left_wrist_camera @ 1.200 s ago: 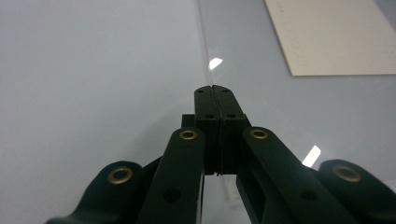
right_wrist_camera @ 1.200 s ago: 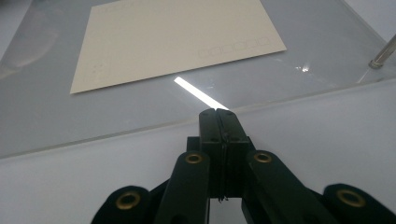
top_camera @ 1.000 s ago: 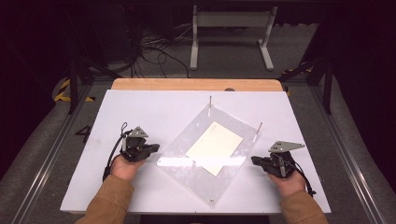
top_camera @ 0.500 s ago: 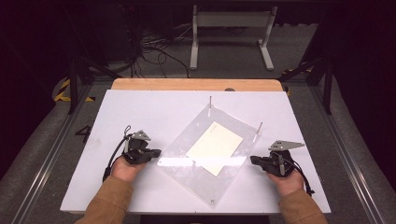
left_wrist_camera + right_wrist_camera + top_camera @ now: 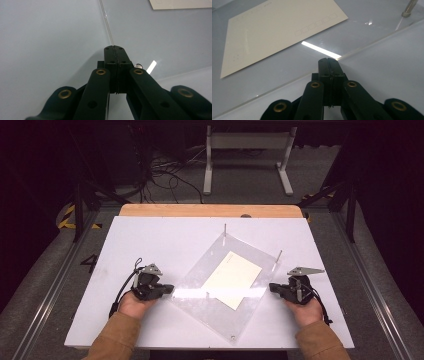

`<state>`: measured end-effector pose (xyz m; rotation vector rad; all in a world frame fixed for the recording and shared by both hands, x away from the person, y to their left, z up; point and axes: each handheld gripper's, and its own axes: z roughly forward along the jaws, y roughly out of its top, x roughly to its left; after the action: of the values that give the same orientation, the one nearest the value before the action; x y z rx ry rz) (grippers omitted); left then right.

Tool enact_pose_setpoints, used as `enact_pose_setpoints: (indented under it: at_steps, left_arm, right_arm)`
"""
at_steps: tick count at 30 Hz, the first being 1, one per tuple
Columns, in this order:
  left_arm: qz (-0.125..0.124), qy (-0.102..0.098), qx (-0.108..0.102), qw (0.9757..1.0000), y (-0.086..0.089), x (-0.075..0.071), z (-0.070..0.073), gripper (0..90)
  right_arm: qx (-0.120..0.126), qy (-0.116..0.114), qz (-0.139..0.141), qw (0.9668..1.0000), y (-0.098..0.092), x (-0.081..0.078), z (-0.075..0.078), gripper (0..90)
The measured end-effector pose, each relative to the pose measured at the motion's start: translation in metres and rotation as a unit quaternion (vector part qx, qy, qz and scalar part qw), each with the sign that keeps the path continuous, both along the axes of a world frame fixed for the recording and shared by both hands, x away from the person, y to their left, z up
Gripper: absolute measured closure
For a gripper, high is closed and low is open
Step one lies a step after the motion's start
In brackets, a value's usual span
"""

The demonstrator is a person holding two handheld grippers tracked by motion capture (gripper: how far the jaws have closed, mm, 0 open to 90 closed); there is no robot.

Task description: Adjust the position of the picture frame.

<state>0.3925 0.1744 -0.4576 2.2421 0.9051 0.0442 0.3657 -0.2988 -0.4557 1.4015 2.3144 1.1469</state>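
High view: I see the clear plate [image 5: 220, 285] lying turned like a diamond at mid tabletop [image 5: 150, 240], a cream card [image 5: 232, 279] under or on it, thin posts [image 5: 225, 230] at its far corners. My left tongs [image 5: 169, 290] sit at its left edge, my right tongs [image 5: 272, 287] at its right edge.

Left gripper view: left tongs [image 5: 114, 47] pressed together, nothing between them, tips at the plate's edge [image 5: 106, 22].

Right gripper view: right tongs [image 5: 328, 60] together, empty, tips at the plate's edge; card [image 5: 277, 32] beyond.
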Motion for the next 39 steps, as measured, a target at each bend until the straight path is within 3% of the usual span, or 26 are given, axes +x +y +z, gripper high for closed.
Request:
enact_pose_setpoints:
  at_steps: [1, 4, 10, 14, 22, 25, 28, 32, 39]
  left_arm:
    - [-0.002, -0.003, 0.002, 1.0000, 0.000, 0.000, 0.000, 89.7]
    - [-0.001, -0.003, 0.002, 1.0000, 0.000, 0.000, 0.000, 89.7]
    - [0.004, 0.000, 0.005, 1.0000, 0.000, -0.003, 0.001, 89.7]
    - [0.002, 0.004, 0.007, 1.0000, 0.001, -0.008, 0.001, 89.7]
    - [-0.009, 0.015, 0.004, 0.9998, 0.006, -0.025, 0.001, 89.8]
    - [-0.017, 0.014, 0.007, 0.9997, 0.007, -0.032, 0.002, 89.8]
    - [-0.024, 0.018, 0.000, 0.9996, 0.009, -0.041, 0.000, 89.8]
    - [-0.036, 0.020, -0.001, 0.9992, 0.007, -0.048, 0.000, 89.8]
    - [-0.073, 0.024, -0.005, 0.9970, -0.004, -0.057, 0.000, 89.8]
  right_arm:
    - [0.009, 0.002, -0.002, 1.0000, 0.001, 0.002, -0.001, 89.7]
    - [0.002, 0.004, -0.006, 1.0000, 0.004, 0.005, 0.000, 89.7]
    - [0.016, 0.010, -0.013, 0.9997, 0.004, 0.012, -0.001, 89.8]
    - [0.007, -0.001, -0.014, 0.9999, 0.009, 0.024, -0.001, 89.8]
    - [-0.018, 0.000, -0.006, 0.9998, 0.024, 0.047, 0.002, 89.8]
    - [-0.025, -0.010, -0.001, 0.9996, 0.029, 0.054, 0.002, 89.8]
    - [-0.015, -0.017, 0.005, 0.9997, 0.029, 0.059, 0.000, 89.8]
    - [-0.026, -0.020, 0.007, 0.9995, 0.031, 0.063, 0.001, 89.7]
    - [-0.030, -0.023, 0.005, 0.9993, 0.029, 0.070, 0.001, 89.7]
